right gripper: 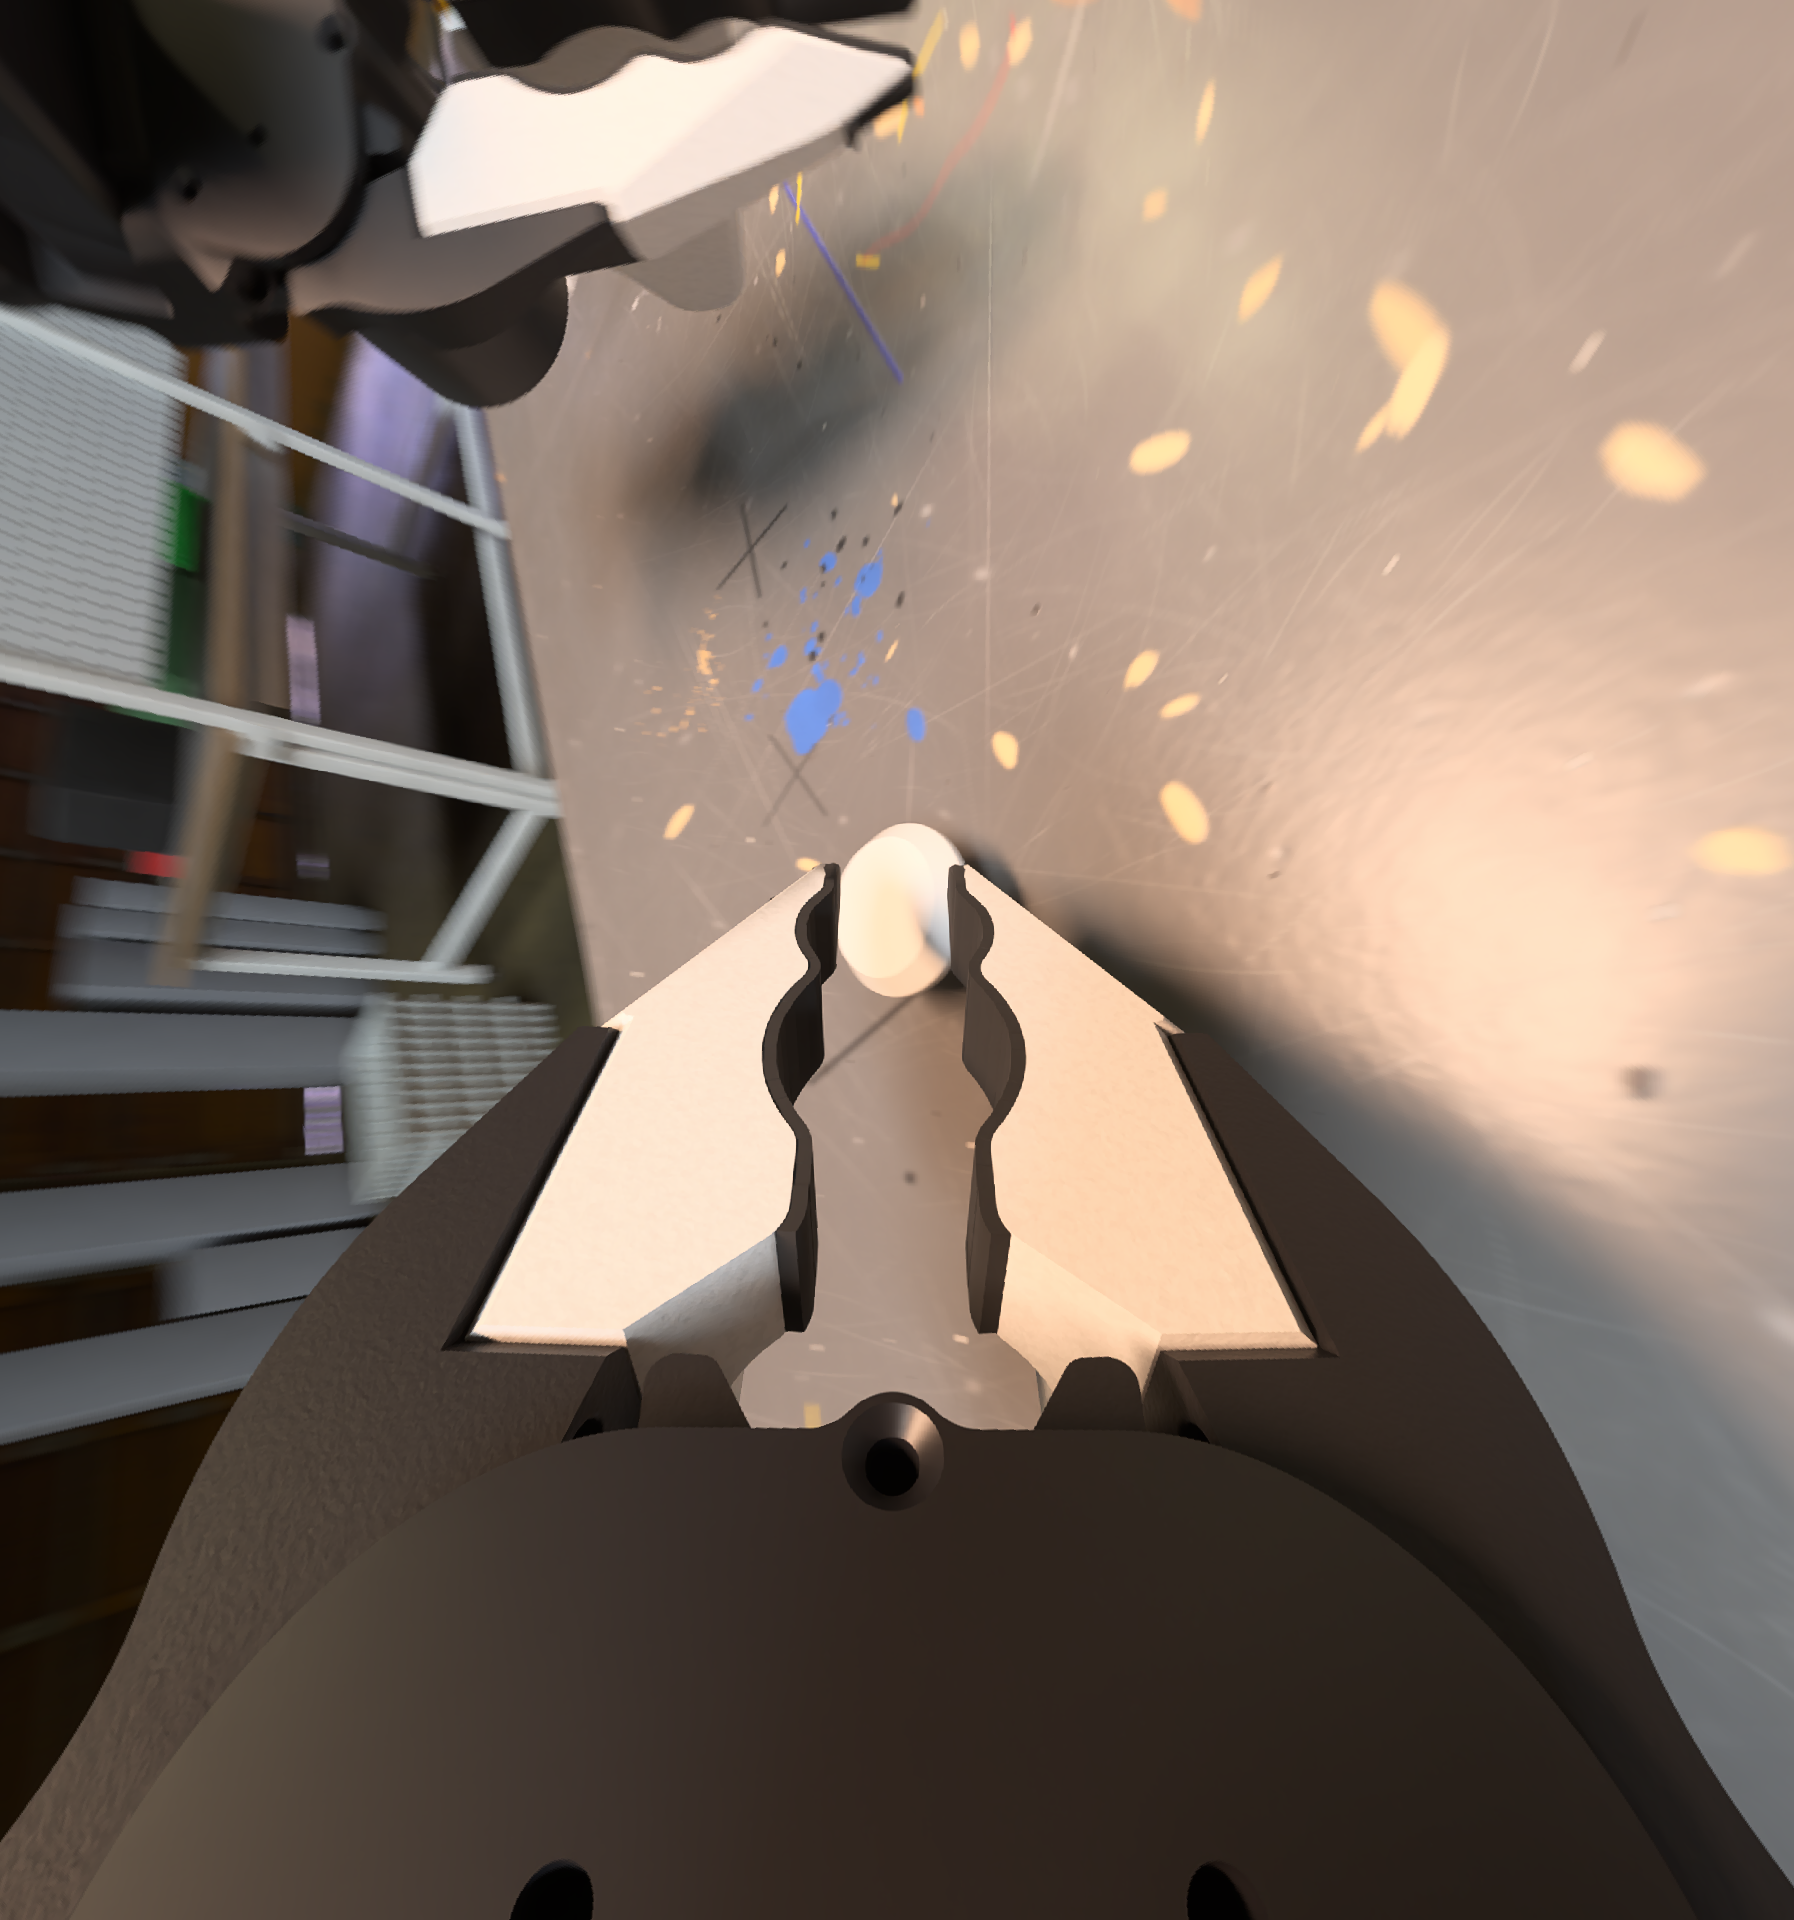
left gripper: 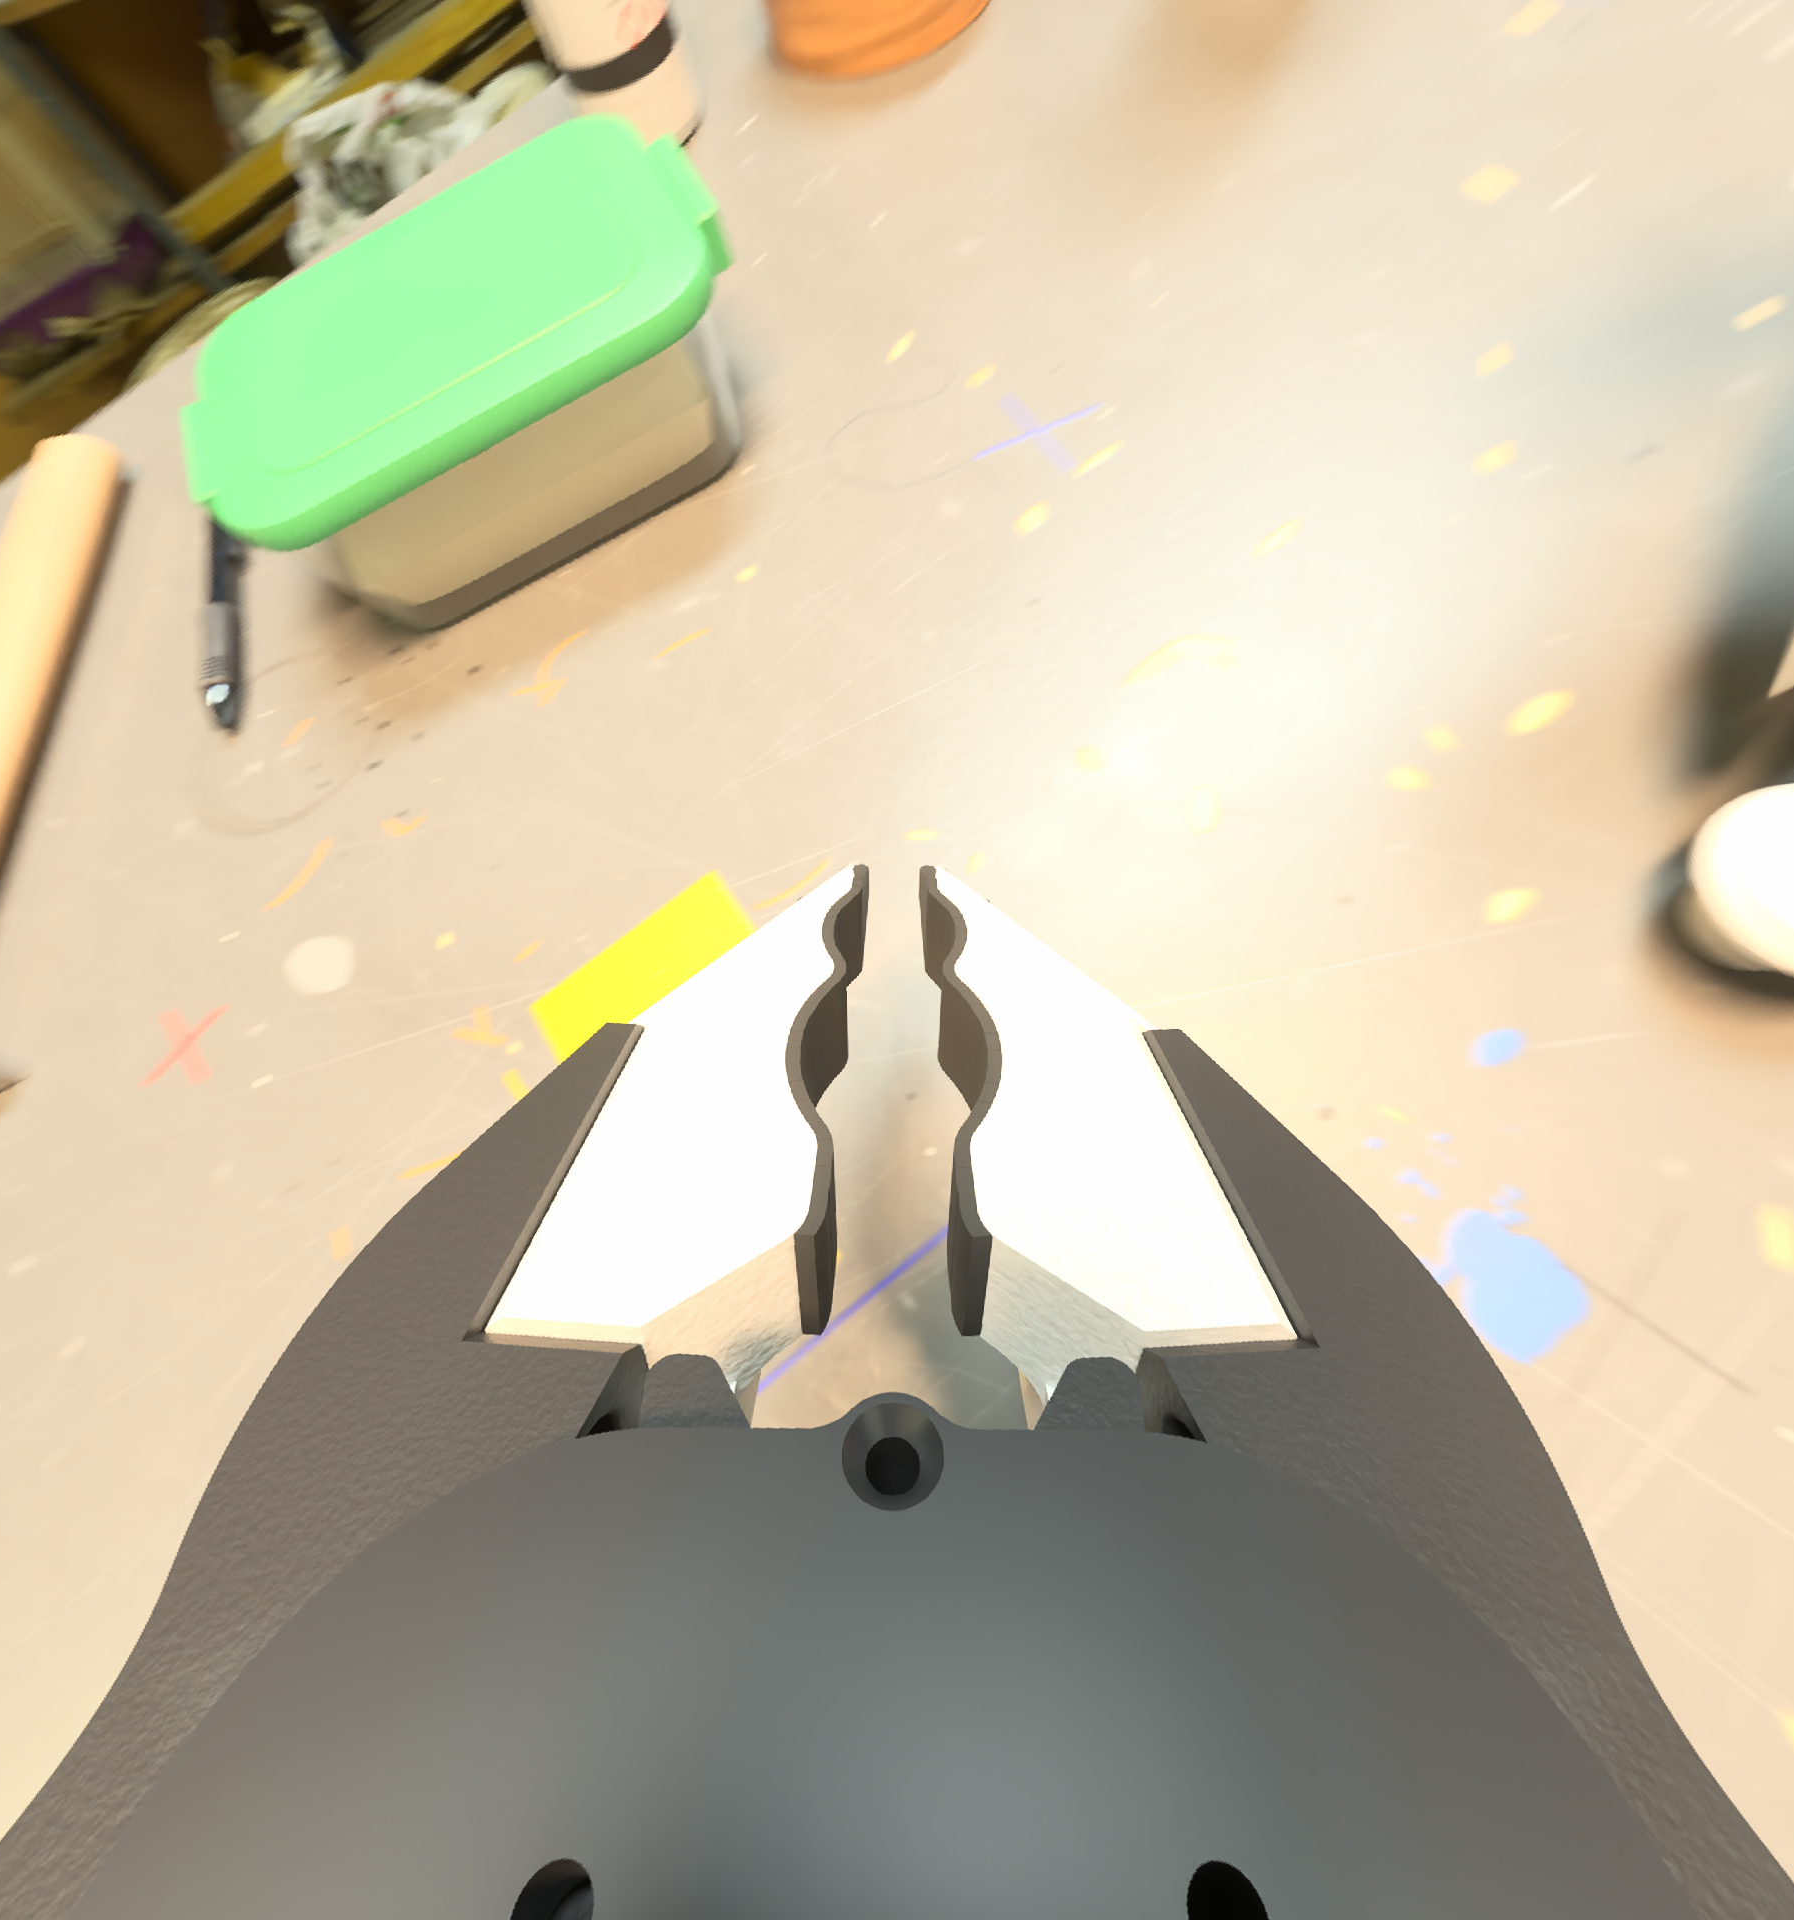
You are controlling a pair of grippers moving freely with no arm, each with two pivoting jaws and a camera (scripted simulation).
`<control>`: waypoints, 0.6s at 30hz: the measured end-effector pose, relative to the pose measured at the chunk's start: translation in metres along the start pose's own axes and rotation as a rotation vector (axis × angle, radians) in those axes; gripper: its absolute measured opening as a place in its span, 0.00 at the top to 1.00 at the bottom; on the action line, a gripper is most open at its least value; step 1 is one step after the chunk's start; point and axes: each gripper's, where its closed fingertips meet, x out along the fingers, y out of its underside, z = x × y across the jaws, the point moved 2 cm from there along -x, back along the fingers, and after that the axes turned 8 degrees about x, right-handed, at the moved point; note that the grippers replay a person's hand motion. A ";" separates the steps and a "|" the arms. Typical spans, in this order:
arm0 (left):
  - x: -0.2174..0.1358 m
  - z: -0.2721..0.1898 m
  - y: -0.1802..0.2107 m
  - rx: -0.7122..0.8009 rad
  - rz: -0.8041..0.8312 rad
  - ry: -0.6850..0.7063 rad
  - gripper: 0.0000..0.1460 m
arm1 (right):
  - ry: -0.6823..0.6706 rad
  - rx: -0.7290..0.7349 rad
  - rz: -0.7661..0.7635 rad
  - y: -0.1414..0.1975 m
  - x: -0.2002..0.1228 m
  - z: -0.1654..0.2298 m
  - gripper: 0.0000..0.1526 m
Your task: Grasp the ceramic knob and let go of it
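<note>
Both fingertips of the right gripper (right gripper: 891, 883) pinch the ceramic knob (right gripper: 893, 920). The left gripper (left gripper: 893, 883), nearly closed, holds nothing. A green-lidded container (left gripper: 457, 343) stands well apart on the table (left gripper: 1288, 520).

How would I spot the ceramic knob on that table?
Start at the paint-speckled table and find the blue splatter. Just beside it the right gripper has its fingertips around the ceramic knob: small, rounded and plain white, unlike the flat stains.
</note>
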 end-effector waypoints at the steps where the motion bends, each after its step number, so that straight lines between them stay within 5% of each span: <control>1: 0.002 0.005 0.004 0.023 0.040 -0.054 0.94 | 0.050 -0.097 -0.042 -0.002 -0.007 0.000 0.87; 3: 0.005 0.010 0.007 0.055 0.075 -0.119 0.94 | 0.102 -0.280 -0.082 0.002 -0.010 0.006 0.79; 5: 0.006 0.010 0.006 0.063 0.068 -0.127 0.94 | 0.109 -0.426 -0.038 0.014 0.002 0.013 0.55; 7: 0.005 0.010 0.004 0.057 0.052 -0.125 0.94 | 0.200 -0.551 0.050 0.029 0.020 0.009 0.46; 11: -0.007 0.020 -0.009 0.045 -0.031 -0.168 0.93 | 0.312 -0.737 0.116 0.036 0.039 0.004 0.51; 18: -0.057 0.031 -0.056 0.043 -0.388 -0.285 0.94 | 0.381 -0.802 0.100 0.027 0.040 -0.004 0.60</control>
